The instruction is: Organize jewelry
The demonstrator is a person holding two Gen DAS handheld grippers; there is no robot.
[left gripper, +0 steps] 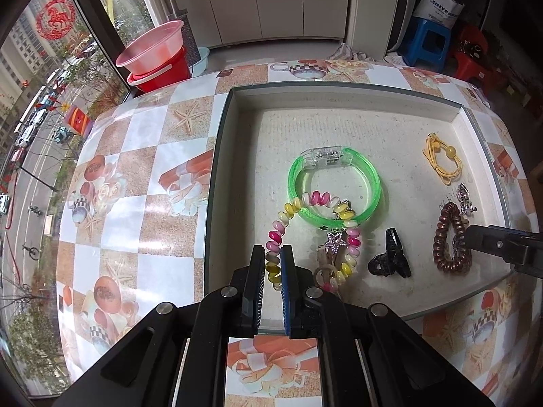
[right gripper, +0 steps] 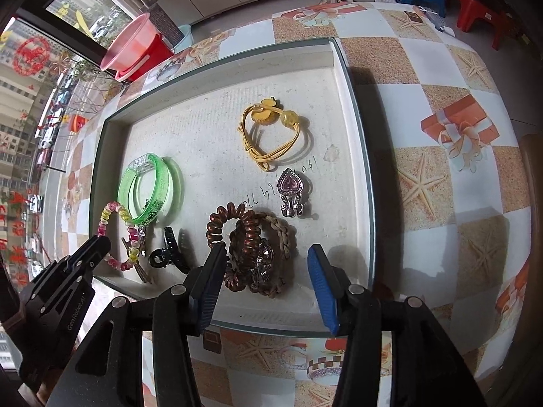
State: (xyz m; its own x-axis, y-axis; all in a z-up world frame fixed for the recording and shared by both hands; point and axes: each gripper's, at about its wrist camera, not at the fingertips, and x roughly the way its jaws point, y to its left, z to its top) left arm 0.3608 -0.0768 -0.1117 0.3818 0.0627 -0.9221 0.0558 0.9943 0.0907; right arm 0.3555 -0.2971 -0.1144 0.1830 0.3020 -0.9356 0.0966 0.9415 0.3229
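A shallow white tray on the table holds the jewelry. My left gripper is shut on a pink and yellow coil hair tie at the tray's near left, its pads pinching the coil's left side. The coil overlaps a green bangle and a star hair clip. My right gripper stands open above a brown coil hair tie, which is tangled with a braided band, and its pads touch neither. A yellow hair tie, a heart-shaped clip and a black claw clip lie nearby.
The tray sits on a checked oilcloth table. Beyond the far edge stand a red bucket with a pink basin, a blue stool and a red stool. A window runs along the left.
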